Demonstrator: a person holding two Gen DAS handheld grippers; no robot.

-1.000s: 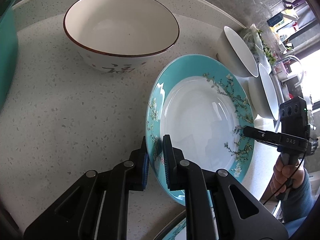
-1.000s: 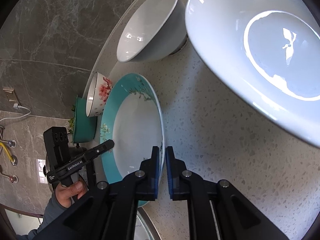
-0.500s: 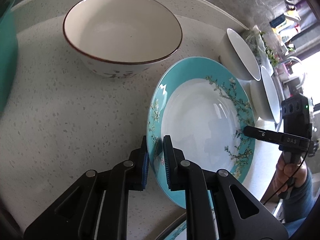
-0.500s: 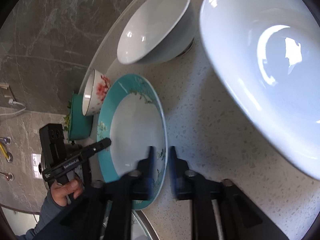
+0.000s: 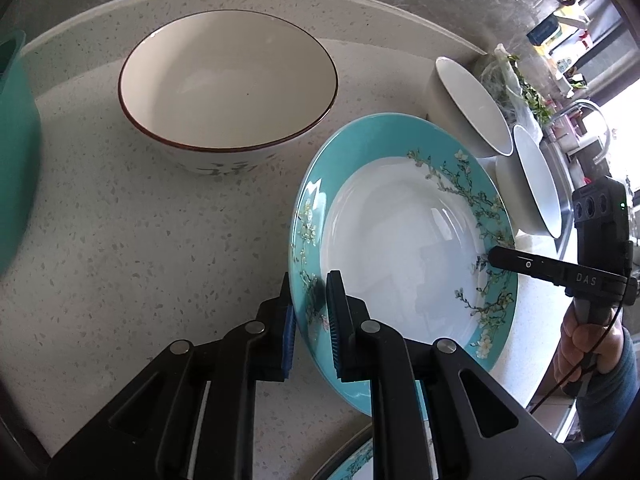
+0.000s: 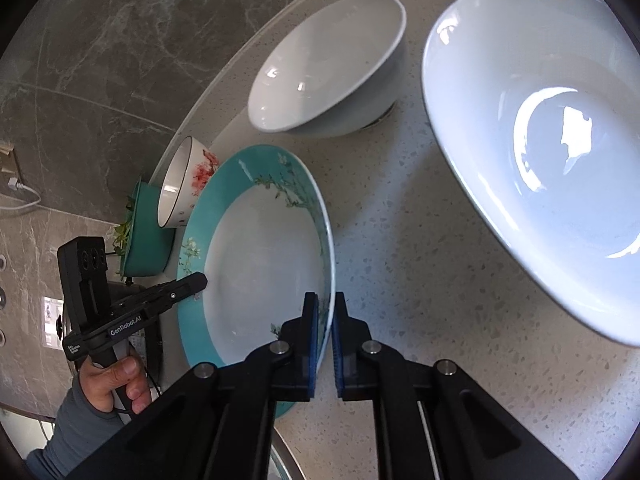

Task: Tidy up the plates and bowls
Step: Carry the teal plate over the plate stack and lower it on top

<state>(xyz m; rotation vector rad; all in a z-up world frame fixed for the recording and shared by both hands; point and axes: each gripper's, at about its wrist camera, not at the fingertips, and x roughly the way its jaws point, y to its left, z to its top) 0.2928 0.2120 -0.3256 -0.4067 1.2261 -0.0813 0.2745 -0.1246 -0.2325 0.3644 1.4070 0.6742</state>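
Observation:
A teal-rimmed plate with blossom branches is held tilted above the speckled counter, also in the right wrist view. My left gripper is shut on its near rim. My right gripper is shut on the opposite rim; it shows at the plate's far edge in the left wrist view. A cream bowl with a brown rim stands behind the plate. Two white bowls stand at the right.
A teal container stands at the far left. Another teal plate's rim peeks in below the held plate. In the right wrist view, a large white bowl is close at right, a white bowl behind.
Both grippers have carried the plate a little to the right and nearer the white bowls, keeping their hold on its rims. The bowls have not moved.

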